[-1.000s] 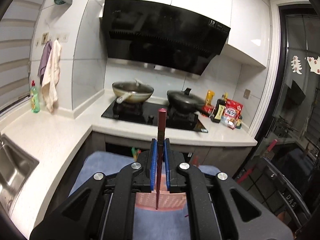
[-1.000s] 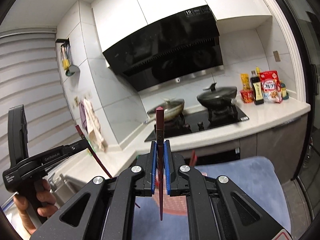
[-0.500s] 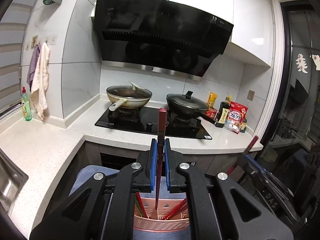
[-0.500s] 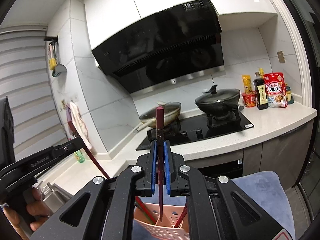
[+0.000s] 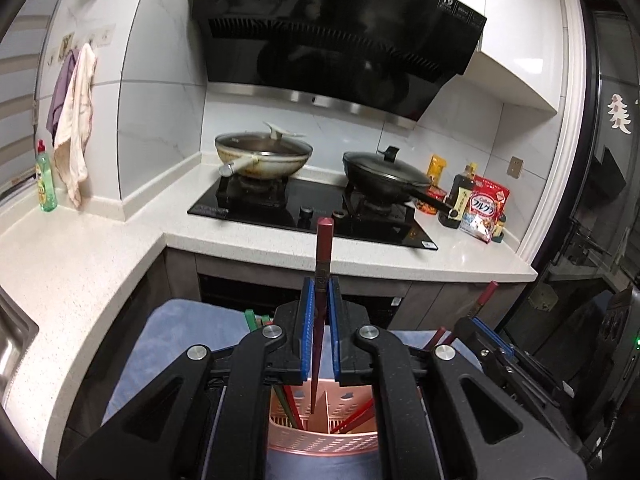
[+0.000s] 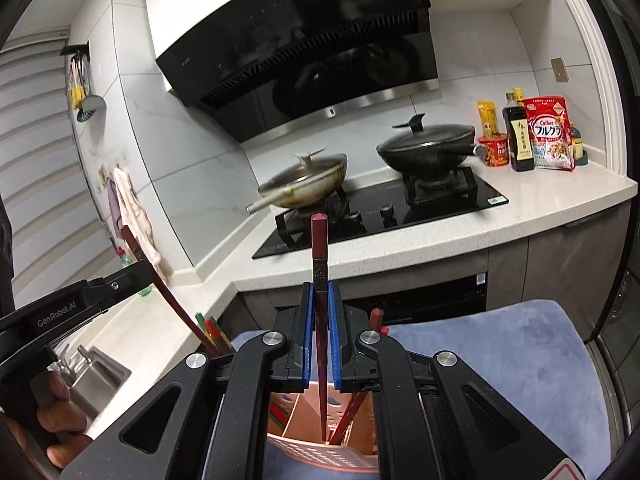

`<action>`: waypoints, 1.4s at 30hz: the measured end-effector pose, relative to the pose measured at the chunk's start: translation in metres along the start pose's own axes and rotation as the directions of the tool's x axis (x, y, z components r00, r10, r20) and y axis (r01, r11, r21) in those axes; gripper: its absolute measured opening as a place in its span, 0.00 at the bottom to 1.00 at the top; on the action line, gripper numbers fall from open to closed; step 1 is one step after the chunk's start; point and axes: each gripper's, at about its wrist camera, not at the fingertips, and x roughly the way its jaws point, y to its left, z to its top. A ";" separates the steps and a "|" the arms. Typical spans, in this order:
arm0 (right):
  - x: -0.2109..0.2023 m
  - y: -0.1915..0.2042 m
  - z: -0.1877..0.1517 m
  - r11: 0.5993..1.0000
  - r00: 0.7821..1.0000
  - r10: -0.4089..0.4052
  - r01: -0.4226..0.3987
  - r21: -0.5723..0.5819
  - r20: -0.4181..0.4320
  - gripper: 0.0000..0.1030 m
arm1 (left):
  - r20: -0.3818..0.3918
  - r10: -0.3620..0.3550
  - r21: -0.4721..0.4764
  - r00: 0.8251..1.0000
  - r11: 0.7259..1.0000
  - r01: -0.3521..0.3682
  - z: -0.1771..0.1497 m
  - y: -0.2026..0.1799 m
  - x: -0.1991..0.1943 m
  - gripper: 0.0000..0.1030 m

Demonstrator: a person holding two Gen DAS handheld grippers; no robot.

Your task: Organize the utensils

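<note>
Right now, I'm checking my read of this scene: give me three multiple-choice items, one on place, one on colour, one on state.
1. Where does the pink holder stand?
A. on a blue cloth
B. in the sink
C. on the stove

2. What colour is the chopstick in the left gripper?
A. green
B. dark red
C. white

3. How is the right gripper?
A. wide open
B. holding a spoon
C. shut on a chopstick

Key: 1 A, the blue cloth lies under it. 2 B, its shaft shows dark red. 3 C, the blue pads clamp its chopstick.
</note>
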 end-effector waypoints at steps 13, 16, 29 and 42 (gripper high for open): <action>-0.017 -0.011 -0.002 0.999 0.999 -0.032 0.032 0.000 0.021 0.34 | 0.005 0.069 0.012 0.998 0.998 -0.069 -0.014 0.002 -0.005 0.49; -0.027 -0.009 -0.002 0.999 0.999 -0.044 0.045 -0.024 0.025 0.41 | 0.006 0.094 0.018 0.996 0.995 -0.094 -0.017 0.002 -0.013 0.60; -0.077 0.013 -0.028 0.979 0.992 -0.123 0.123 -0.162 0.007 0.66 | 0.023 0.231 0.107 0.973 0.967 -0.233 -0.047 -0.008 -0.050 0.90; -0.120 0.023 -0.073 0.952 0.974 -0.225 0.214 -0.220 -0.024 0.81 | -0.056 0.296 0.139 0.953 0.948 -0.287 -0.095 -0.005 -0.079 0.92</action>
